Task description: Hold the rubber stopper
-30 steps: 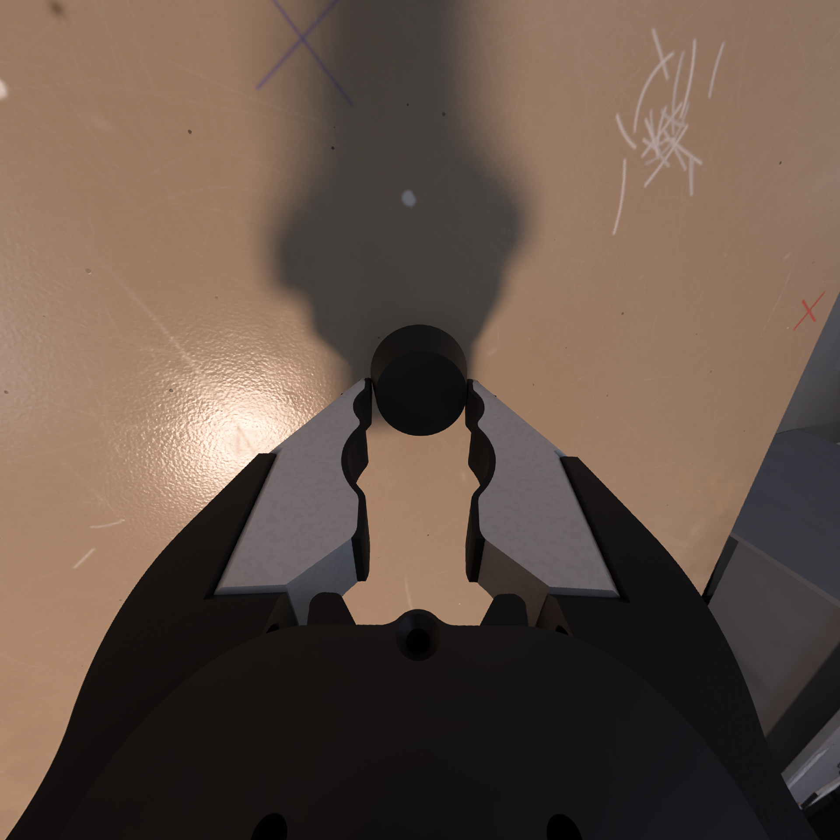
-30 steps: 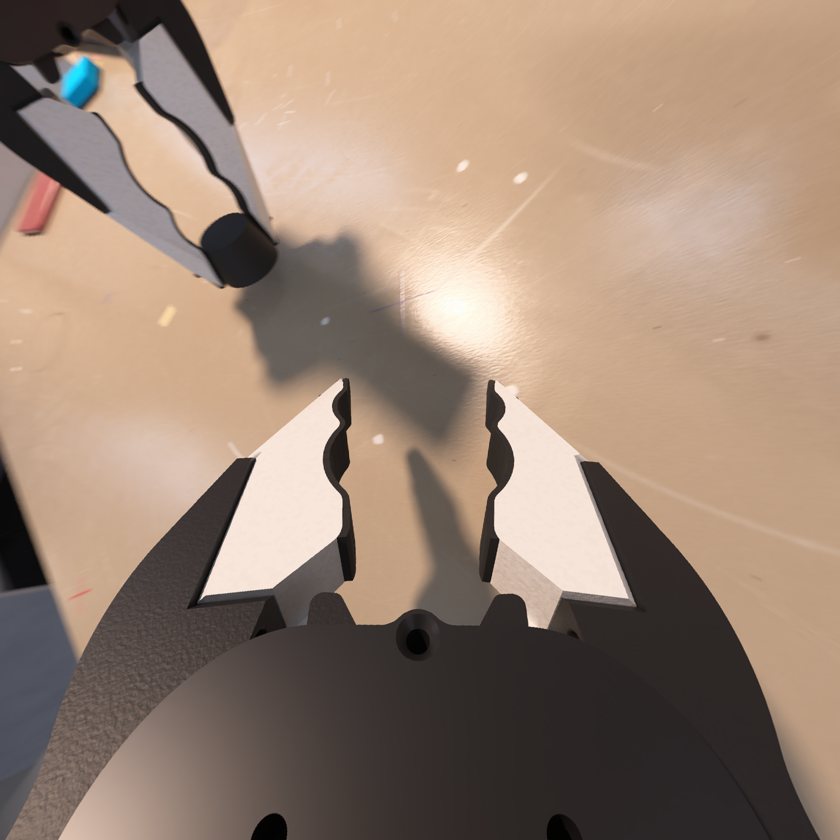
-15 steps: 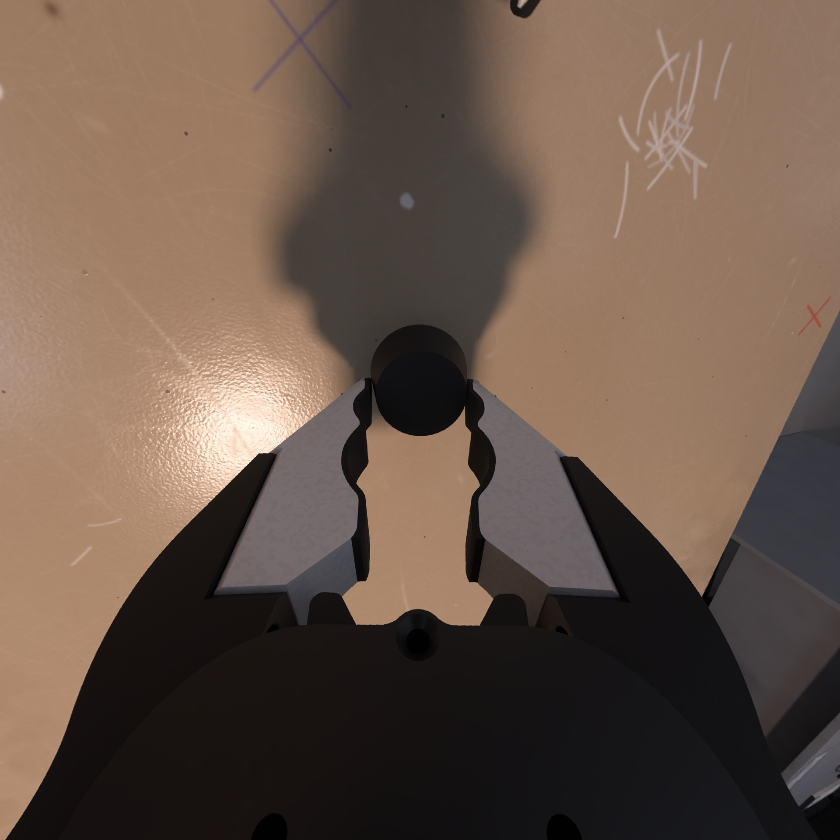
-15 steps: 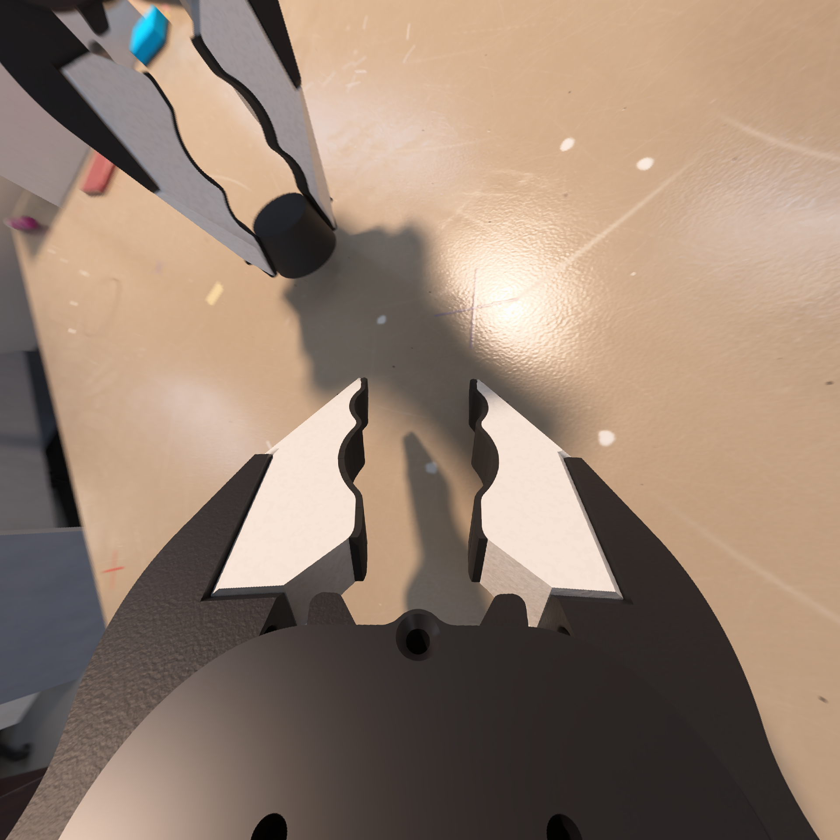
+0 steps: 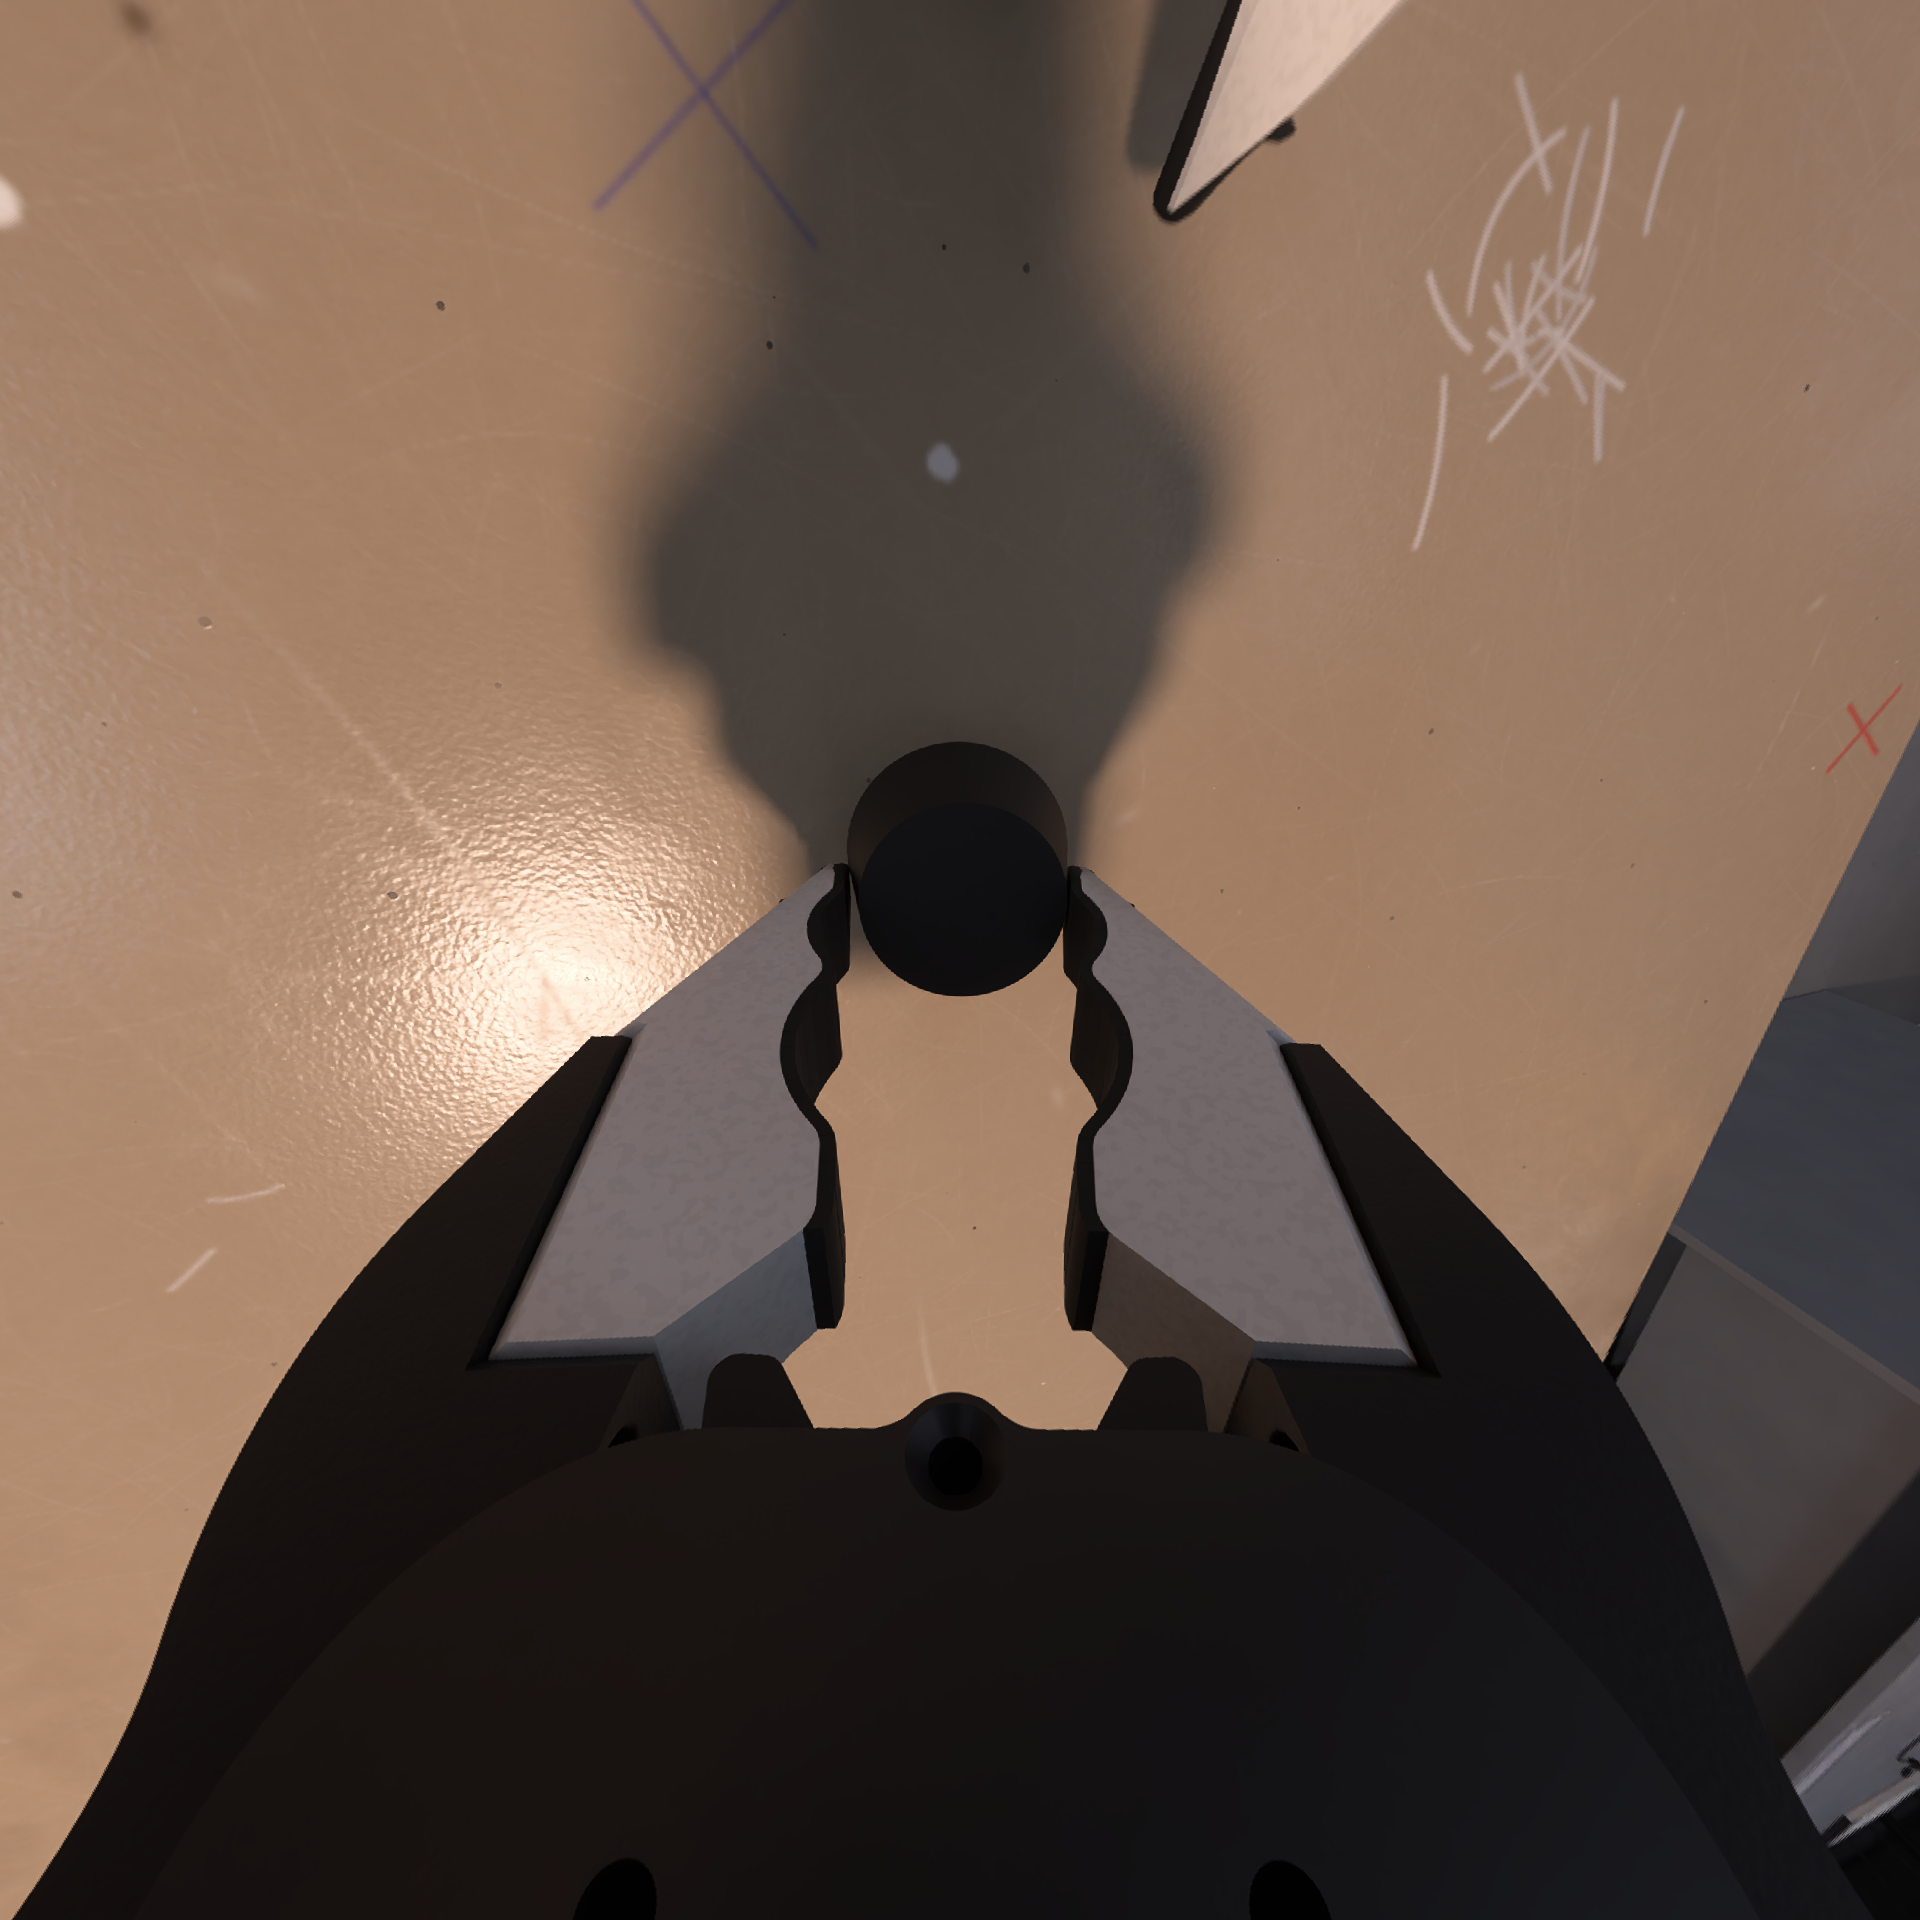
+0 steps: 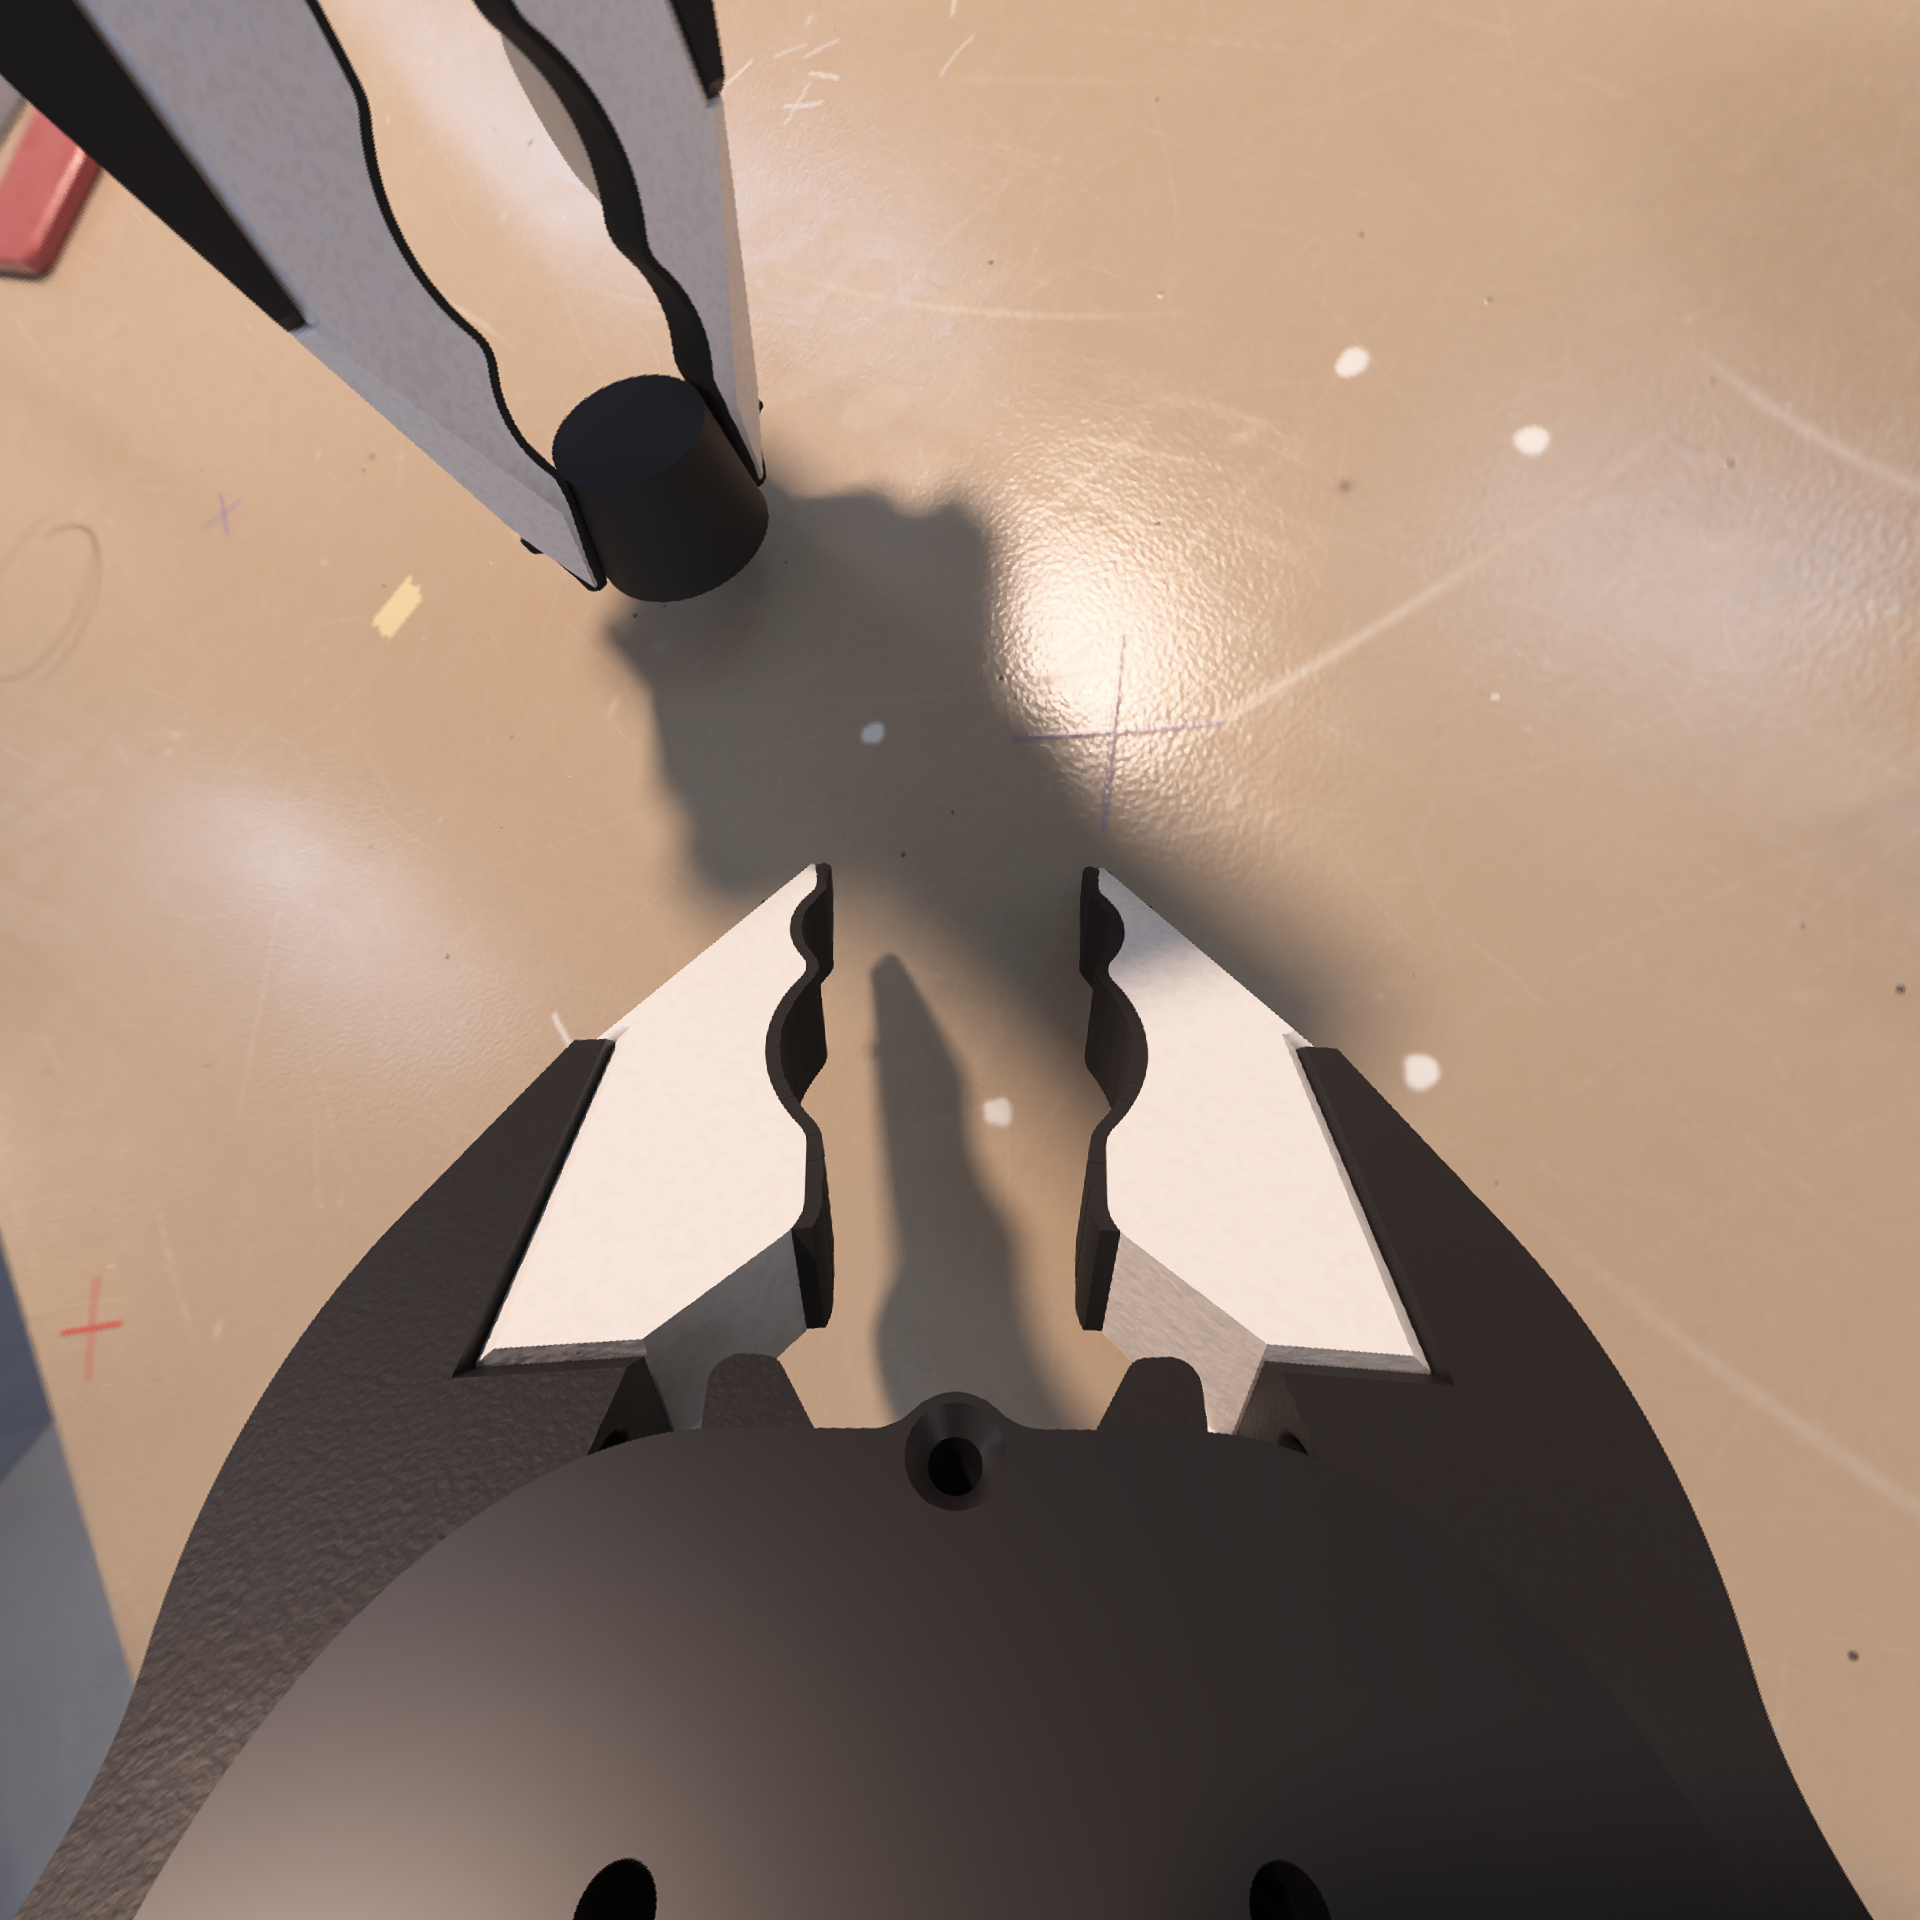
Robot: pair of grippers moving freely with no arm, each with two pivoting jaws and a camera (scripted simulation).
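Observation:
The rubber stopper [image 5: 958, 894] is a short black cylinder. My left gripper [image 5: 958, 881] is shut on the rubber stopper at its fingertips, over the tan table. In the right wrist view the stopper [image 6: 660, 504] shows at upper left, pinched between the left gripper's fingertips [image 6: 665, 520], its lower end close to the table; touching or not, I cannot tell. My right gripper [image 6: 956, 883] is open and empty, above the table, nearer than the stopper and to its right. One right finger [image 5: 1236, 114] shows at the top of the left wrist view.
The tan table [image 6: 1455, 675] is scratched and speckled, with small cross marks. A red flat block [image 6: 42, 203] lies at the far left. The table's edge and grey floor [image 5: 1787, 1195] run down the right of the left wrist view.
My right gripper has moved closer to the stopper and the left gripper, and its jaws stand narrower than a second ago. Its finger has come into the left wrist view. The left gripper has held still.

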